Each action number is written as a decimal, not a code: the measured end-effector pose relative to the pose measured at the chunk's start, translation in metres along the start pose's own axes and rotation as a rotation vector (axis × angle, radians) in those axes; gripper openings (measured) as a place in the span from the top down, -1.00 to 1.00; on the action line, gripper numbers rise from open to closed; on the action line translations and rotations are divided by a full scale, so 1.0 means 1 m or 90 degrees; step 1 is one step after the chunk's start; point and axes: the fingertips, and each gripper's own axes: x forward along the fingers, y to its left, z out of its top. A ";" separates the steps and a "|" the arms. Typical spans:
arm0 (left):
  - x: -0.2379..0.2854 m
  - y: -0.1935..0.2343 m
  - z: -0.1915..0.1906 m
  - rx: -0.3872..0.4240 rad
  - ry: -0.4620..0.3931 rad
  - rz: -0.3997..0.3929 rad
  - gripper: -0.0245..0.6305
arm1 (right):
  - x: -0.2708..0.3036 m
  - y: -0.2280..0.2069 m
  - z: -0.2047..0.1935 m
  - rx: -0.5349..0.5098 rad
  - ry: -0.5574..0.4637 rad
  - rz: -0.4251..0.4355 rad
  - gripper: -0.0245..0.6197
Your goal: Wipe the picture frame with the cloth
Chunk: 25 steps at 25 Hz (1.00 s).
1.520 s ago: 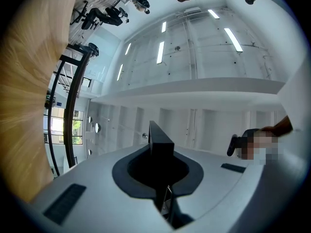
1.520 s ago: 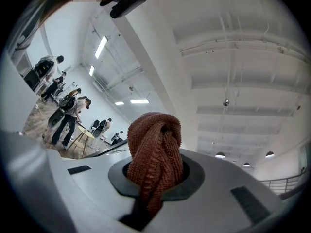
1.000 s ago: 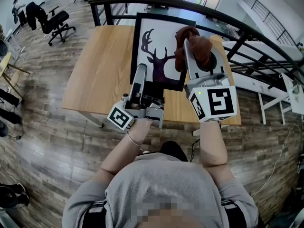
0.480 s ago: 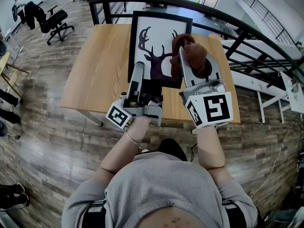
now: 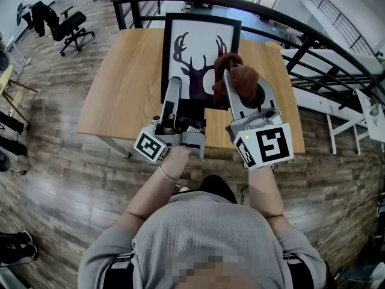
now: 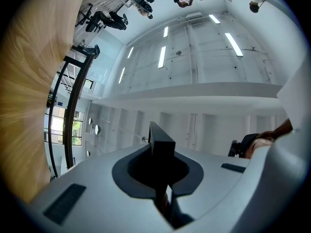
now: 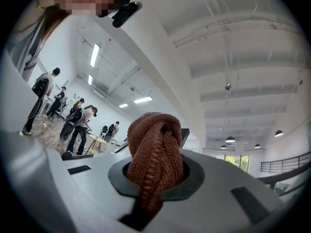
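Head view alone: deer print (image 5: 194, 62) on picture frame (image 5: 165, 59), beside brown cloth (image 5: 236, 80)

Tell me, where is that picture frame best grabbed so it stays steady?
By the thin black border at its near left side, coming from the person's side. The picture frame is flat and wide, so only an edge can be pinched; the left gripper clamps there, leaving the face free for the cloth.

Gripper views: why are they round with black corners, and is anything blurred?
Left gripper view: a wide-angle circle with black corners, the table bowed along the left edge. Right gripper view: the same circle; the cloth in the tongs is sharp. Head view: the floor planks curve toward the edges.
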 end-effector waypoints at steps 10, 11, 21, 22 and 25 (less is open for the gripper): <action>0.002 0.002 0.001 -0.006 0.000 0.007 0.87 | -0.011 0.013 -0.012 0.006 0.031 0.008 0.78; 0.002 0.003 0.001 -0.007 0.000 0.008 0.87 | -0.012 0.013 -0.013 0.006 0.034 0.007 0.78; 0.001 0.006 0.001 -0.002 -0.007 0.013 0.87 | -0.023 0.023 -0.028 0.009 0.058 0.024 0.78; 0.001 0.006 0.001 -0.001 -0.008 0.013 0.87 | -0.024 0.025 -0.029 0.008 0.061 0.028 0.78; 0.001 0.006 0.001 0.000 -0.015 0.018 0.87 | -0.028 0.029 -0.032 0.005 0.074 0.041 0.78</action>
